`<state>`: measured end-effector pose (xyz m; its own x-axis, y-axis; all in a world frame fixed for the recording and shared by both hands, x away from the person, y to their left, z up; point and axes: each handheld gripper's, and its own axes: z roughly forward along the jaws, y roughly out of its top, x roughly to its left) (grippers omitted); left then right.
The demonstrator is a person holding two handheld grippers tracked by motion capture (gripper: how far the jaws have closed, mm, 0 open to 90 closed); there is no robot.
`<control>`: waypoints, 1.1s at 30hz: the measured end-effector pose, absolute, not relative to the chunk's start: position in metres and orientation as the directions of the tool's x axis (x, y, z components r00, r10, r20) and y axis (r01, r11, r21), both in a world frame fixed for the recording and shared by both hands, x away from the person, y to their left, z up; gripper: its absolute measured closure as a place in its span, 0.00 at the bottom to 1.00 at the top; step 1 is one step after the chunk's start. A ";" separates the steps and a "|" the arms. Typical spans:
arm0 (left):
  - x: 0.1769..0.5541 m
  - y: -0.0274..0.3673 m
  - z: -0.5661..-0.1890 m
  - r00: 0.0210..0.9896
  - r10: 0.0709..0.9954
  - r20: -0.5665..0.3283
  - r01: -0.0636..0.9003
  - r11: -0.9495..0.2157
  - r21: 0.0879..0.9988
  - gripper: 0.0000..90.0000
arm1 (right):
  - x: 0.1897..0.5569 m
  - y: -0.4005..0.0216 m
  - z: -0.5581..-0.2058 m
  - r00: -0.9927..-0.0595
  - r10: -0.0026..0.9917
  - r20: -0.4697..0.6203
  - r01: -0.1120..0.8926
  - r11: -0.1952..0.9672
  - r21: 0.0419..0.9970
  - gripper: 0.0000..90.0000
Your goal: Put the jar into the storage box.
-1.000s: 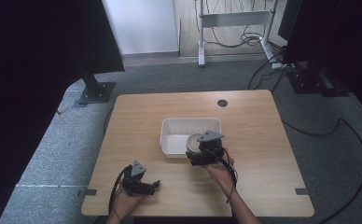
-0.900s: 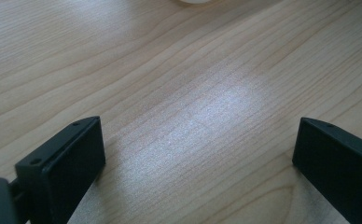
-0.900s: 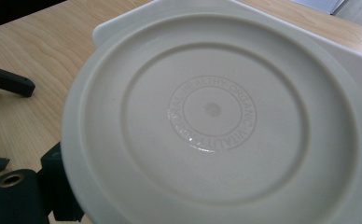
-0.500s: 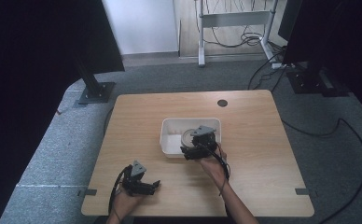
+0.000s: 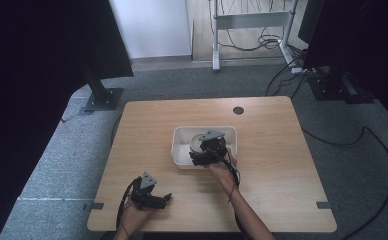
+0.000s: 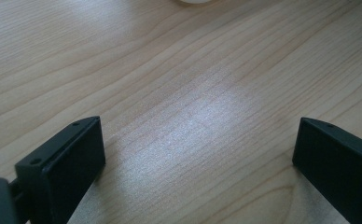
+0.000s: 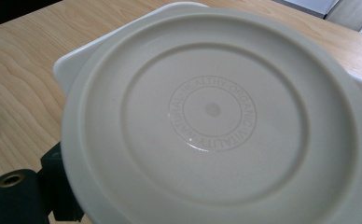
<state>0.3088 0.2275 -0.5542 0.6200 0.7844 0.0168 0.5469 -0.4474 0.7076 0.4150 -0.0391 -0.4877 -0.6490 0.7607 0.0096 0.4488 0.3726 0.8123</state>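
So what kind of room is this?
Probably a lab or workshop: a wooden table stands on grey carpet, with loose cables on the floor and a metal stand behind.

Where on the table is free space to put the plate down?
Free: the table left of the tub, the strip between tub and hole, and the whole right side. Also between the left tongs and the right forearm. Crowded: the tub, where the right tongs hold the plate.

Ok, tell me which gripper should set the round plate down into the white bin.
Right. The right gripper already holds the round plate over the white bin. The left gripper sits open near the table's front edge, with bare wood between its jaws.
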 end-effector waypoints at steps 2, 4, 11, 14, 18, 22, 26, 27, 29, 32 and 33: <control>0.309 0.227 -0.554 0.620 0.784 0.016 0.547 -0.447 0.707 0.02 | 0.417 -0.037 -0.490 -0.648 0.761 0.007 0.450 0.376 0.810 0.11; 0.309 0.227 -0.554 0.620 0.784 0.016 0.547 -0.447 0.708 0.02 | 0.418 -0.035 -0.492 -0.645 0.764 0.007 0.455 0.376 0.807 0.11; 0.309 0.227 -0.554 0.620 0.784 0.016 0.547 -0.447 0.708 0.02 | 0.424 -0.024 -0.502 -0.646 0.763 -0.015 0.456 0.402 0.794 0.11; 0.309 0.227 -0.554 0.620 0.784 0.016 0.548 -0.447 0.707 0.02 | 0.425 -0.020 -0.506 -0.645 0.763 -0.022 0.459 0.410 0.788 0.11; 0.309 0.227 -0.554 0.620 0.785 0.017 0.548 -0.448 0.707 0.02 | 0.428 -0.016 -0.511 -0.640 0.767 -0.033 0.465 0.422 0.778 0.11; 0.309 0.227 -0.554 0.620 0.785 0.017 0.548 -0.448 0.706 0.02 | 0.431 -0.014 -0.517 -0.635 0.772 -0.033 0.479 0.427 0.767 0.11; 0.309 0.228 -0.554 0.620 0.784 0.017 0.548 -0.449 0.706 0.02 | 0.432 -0.012 -0.520 -0.636 0.770 -0.051 0.484 0.450 0.750 0.10; 0.309 0.227 -0.554 0.620 0.784 0.017 0.548 -0.449 0.706 0.02 | 0.432 -0.011 -0.520 -0.636 0.771 -0.047 0.489 0.449 0.748 0.10; 0.309 0.227 -0.554 0.620 0.785 0.017 0.548 -0.448 0.706 0.02 | 0.433 -0.011 -0.520 -0.633 0.773 -0.033 0.502 0.442 0.743 0.10; 0.309 0.227 -0.554 0.620 0.785 0.017 0.548 -0.448 0.706 0.02 | 0.434 -0.013 -0.520 -0.626 0.780 -0.006 0.526 0.428 0.735 0.10; 0.309 0.227 -0.554 0.620 0.785 0.017 0.548 -0.448 0.706 0.02 | 0.435 -0.014 -0.520 -0.622 0.783 0.006 0.536 0.420 0.732 0.10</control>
<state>0.3087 0.2274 -0.5541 0.6197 0.7847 0.0165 0.5481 -0.4478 0.7064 0.4345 -0.0139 -0.5197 -0.6221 0.7829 0.0059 0.5357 0.4201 0.7324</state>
